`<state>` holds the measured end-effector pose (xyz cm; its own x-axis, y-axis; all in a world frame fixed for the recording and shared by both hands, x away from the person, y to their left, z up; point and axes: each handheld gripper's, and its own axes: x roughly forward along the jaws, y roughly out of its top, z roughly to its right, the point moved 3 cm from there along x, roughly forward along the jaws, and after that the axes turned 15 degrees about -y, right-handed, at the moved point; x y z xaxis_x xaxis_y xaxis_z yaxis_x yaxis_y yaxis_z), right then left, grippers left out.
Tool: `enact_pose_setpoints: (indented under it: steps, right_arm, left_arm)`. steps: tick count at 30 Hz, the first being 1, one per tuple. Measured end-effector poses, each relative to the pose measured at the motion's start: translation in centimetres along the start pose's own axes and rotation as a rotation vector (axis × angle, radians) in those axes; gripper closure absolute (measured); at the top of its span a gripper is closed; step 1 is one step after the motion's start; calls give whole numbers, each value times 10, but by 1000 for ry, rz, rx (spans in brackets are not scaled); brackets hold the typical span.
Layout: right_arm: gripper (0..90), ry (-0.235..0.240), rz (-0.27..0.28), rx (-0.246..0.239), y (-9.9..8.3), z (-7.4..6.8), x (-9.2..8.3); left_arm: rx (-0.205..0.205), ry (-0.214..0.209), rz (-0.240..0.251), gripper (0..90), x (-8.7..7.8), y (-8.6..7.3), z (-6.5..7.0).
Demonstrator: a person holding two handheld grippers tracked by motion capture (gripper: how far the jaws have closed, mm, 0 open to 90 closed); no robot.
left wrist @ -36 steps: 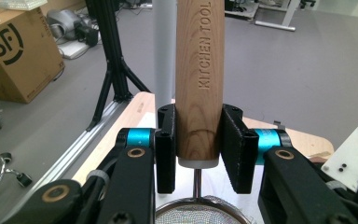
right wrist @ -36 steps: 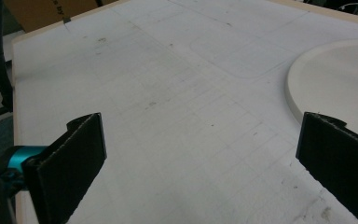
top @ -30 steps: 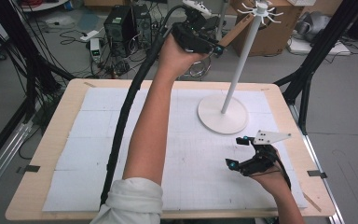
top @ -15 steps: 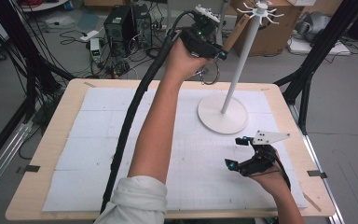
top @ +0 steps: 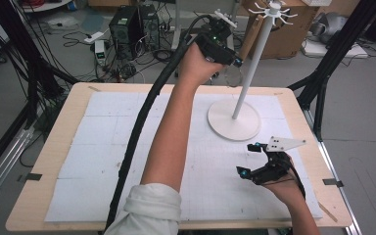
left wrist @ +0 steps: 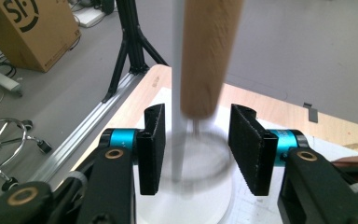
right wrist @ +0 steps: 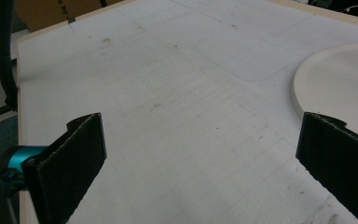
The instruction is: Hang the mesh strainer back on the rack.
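Note:
A white stand (top: 252,63) with hooks on top (top: 274,10) rises from a round base (top: 234,120) at the table's back right. A utensil with a wooden handle (top: 248,36) and a wire ring (top: 232,76) at its lower end hangs close beside the pole. My left gripper (top: 232,58) is raised to it. In the left gripper view the handle (left wrist: 209,56) comes down between the parted jaws of the left gripper (left wrist: 196,140), blurred, touching neither. My right gripper (top: 246,159) rests low at the front right, open and empty (right wrist: 200,154).
A white mat (top: 103,147) covers the wooden table. The left gripper's thick black cable (top: 137,127) runs across the mat beside the forearm. Behind the table are a cardboard box (top: 284,39), a computer tower (top: 127,24) and floor cables. Black tripod legs (top: 323,83) stand at the right.
The left hand has carried its gripper and the ring end of the utensil to the right, closer to the stand's pole. The right gripper has stayed where it was.

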<state>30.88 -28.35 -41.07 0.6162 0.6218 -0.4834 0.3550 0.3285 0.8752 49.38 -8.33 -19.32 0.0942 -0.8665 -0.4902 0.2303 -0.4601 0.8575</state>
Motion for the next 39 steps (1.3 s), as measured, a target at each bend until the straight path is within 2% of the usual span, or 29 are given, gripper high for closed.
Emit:
enact_pose_setpoints:
  steps: [5, 10, 16, 19, 24, 33, 36, 37, 38, 39]
  right_arm:
    - [6, 3, -7, -8, 0, -3, 1]
    - [6, -2, -6, -6, 0, -2, 1]
    - [6, -3, -13, -12, 0, -3, 2]
    - [6, -3, -15, -11, 0, -3, 3]
    - [6, -5, -15, -14, 0, -3, 4]
    - [6, -4, -25, -19, 0, -5, 6]
    - [6, -2, -29, -22, 0, -6, 8]
    - [6, -2, -31, -25, 0, -6, 8]
    - [6, -4, -33, -25, 0, -6, 8]
    - [6, -5, -31, -25, 0, -6, 8]
  left_arm:
    - [-23, 1, -2, 531, -7, -15, -2]
    - [-29, -1, 13, 520, -19, -30, -3]
    - [-36, 2, 23, 444, -33, -45, -1]
    - [-36, -2, 15, 428, -39, -51, 1]
    - [-41, 0, 15, 328, -47, -60, 5]
    - [-42, -36, 4, 265, -57, -71, 15]
    - [-39, -28, 18, 229, -62, -73, 19]
    - [-30, -22, 48, 201, -64, -74, 21]
    - [-35, -36, 83, 185, -67, -76, 23]
    - [-38, -52, 96, 184, -68, -78, 24]
